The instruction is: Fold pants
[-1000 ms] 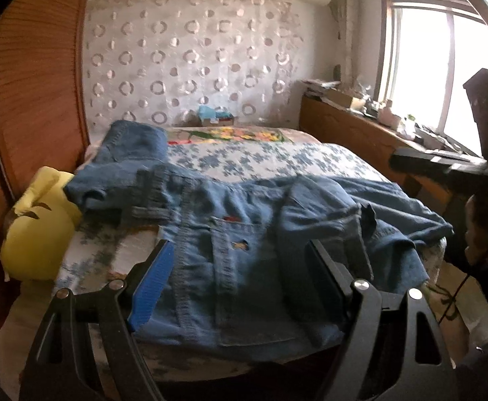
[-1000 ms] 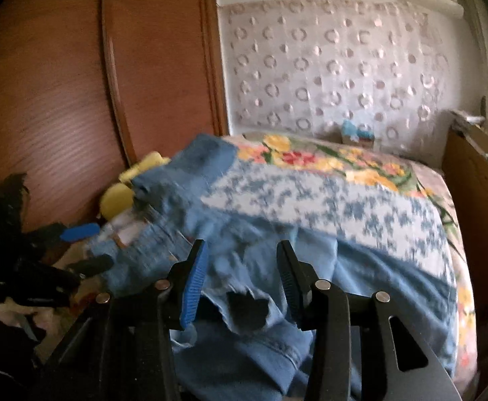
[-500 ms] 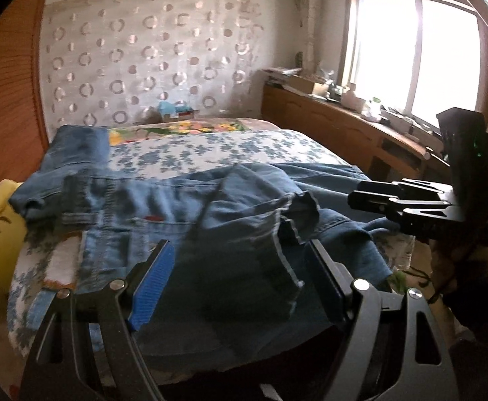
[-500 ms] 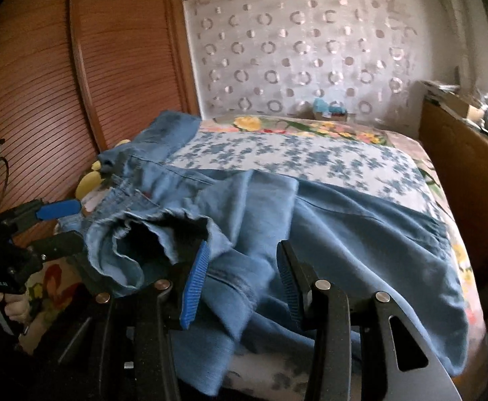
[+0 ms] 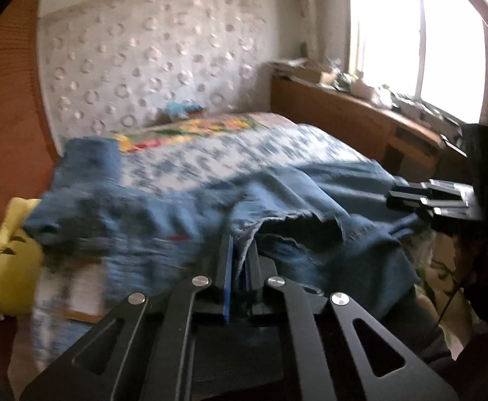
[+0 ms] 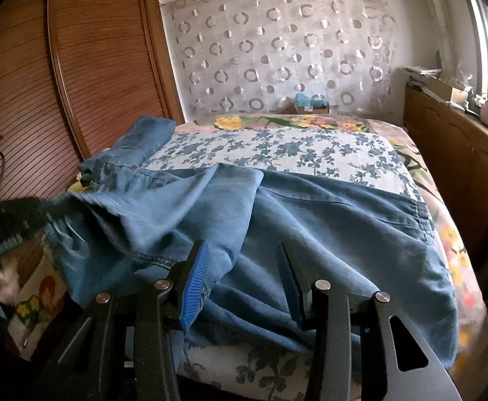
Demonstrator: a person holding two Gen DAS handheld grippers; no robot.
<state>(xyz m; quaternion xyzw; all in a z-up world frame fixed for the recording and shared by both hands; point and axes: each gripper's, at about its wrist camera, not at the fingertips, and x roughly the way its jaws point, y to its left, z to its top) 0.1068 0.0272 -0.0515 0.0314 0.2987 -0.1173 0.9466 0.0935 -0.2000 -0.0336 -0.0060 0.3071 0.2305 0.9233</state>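
The left claw (image 5: pixel 238 260) is seen clamped tight on a frayed hem of the pants (image 5: pixel 183 220), a thin fold of denim being pinched between its pads. Ahead of that claw the pants are spread across the bed (image 5: pixel 230 153), the waist end bunched to its left just beside a yellow cushion (image 5: pixel 13 260). To its right the right claw (image 6: pixel 244 280) is held part open with nothing gripped; denim lies under and between its fingers but is not pressed by them. The step in hand is judged to be the taking hold of a leg end for the first fold. A second grip on the cloth by the right claw is called for next, so that the leg can be carried over evenly without sagging or twisting.
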